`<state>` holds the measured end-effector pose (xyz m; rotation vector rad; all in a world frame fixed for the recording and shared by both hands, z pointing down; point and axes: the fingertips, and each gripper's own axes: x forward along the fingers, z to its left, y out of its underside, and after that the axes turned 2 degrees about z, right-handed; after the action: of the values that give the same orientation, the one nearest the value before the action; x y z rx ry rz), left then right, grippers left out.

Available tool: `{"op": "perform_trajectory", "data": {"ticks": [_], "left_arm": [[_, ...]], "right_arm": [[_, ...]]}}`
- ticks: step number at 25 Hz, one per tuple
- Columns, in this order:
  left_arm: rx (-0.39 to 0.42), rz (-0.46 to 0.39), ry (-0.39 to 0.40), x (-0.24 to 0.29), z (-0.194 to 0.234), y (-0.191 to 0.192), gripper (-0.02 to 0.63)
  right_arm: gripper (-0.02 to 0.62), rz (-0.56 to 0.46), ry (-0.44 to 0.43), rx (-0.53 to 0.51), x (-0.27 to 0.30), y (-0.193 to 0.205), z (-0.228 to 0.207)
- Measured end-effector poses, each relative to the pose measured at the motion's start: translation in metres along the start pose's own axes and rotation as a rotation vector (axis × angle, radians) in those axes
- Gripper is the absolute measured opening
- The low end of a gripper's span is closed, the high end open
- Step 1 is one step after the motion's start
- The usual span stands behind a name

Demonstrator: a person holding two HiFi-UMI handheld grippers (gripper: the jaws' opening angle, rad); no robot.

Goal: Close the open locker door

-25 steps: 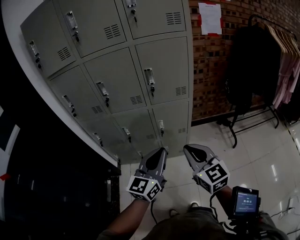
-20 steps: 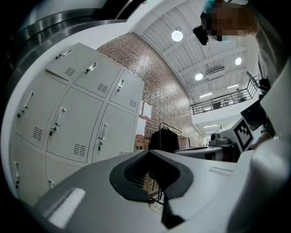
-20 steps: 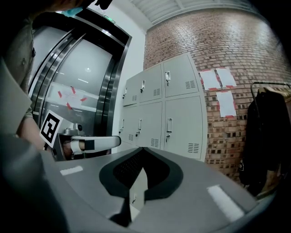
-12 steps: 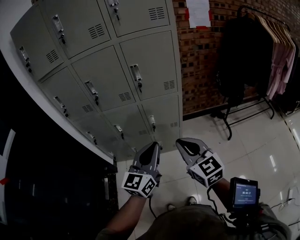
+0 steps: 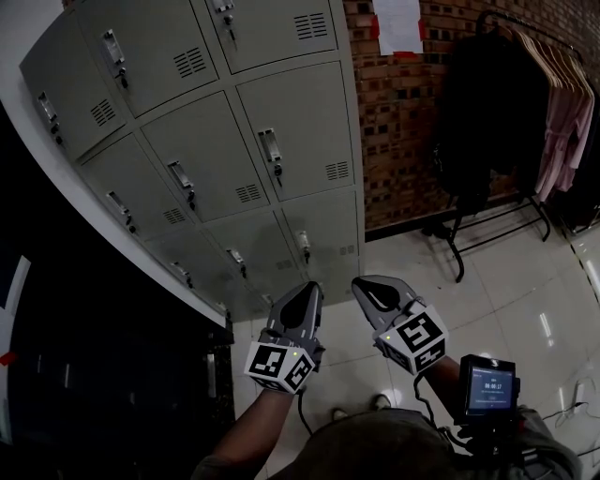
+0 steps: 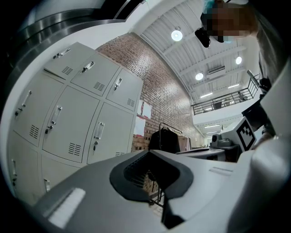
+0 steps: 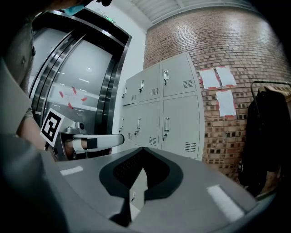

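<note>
A bank of grey metal lockers (image 5: pixel 234 159) fills the upper left of the head view. Every door I can see lies flush, each with a latch handle and a vent; none stands visibly ajar. The same lockers (image 6: pixel 72 113) show at the left of the left gripper view, and the lockers (image 7: pixel 168 109) sit centre in the right gripper view. My left gripper (image 5: pixel 307 292) and right gripper (image 5: pixel 361 286) hang side by side low in front of the lockers, apart from them. Both are shut with nothing between the jaws, as seen on the left gripper (image 6: pixel 150 152) and the right gripper (image 7: pixel 142 149).
A brick wall (image 5: pixel 403 122) with a taped paper sheet (image 5: pixel 396 23) adjoins the lockers. A clothes rack (image 5: pixel 525 103) with dark and pink garments stands at the right on glossy tile floor (image 5: pixel 525 291). A small screen device (image 5: pixel 486 389) sits by the right arm. Metal-framed glass doors (image 7: pixel 77 86) stand left of the lockers.
The head view has shifted, so lockers and rack sit a little further left in the picture. Both grippers stay side by side and shut.
</note>
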<state>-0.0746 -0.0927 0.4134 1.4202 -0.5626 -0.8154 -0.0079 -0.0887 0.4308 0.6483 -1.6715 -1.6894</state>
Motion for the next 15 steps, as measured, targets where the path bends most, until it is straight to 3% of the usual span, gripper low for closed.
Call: {"op": "perform_trajectory", "data": {"ticks": [15], "left_arm": [[0.009, 0.001, -0.02, 0.007, -0.0044, -0.0034, 0.002]], "right_arm": [[0.006, -0.015, -0.035, -0.007, 0.0038, -0.0049, -0.0041]]}}
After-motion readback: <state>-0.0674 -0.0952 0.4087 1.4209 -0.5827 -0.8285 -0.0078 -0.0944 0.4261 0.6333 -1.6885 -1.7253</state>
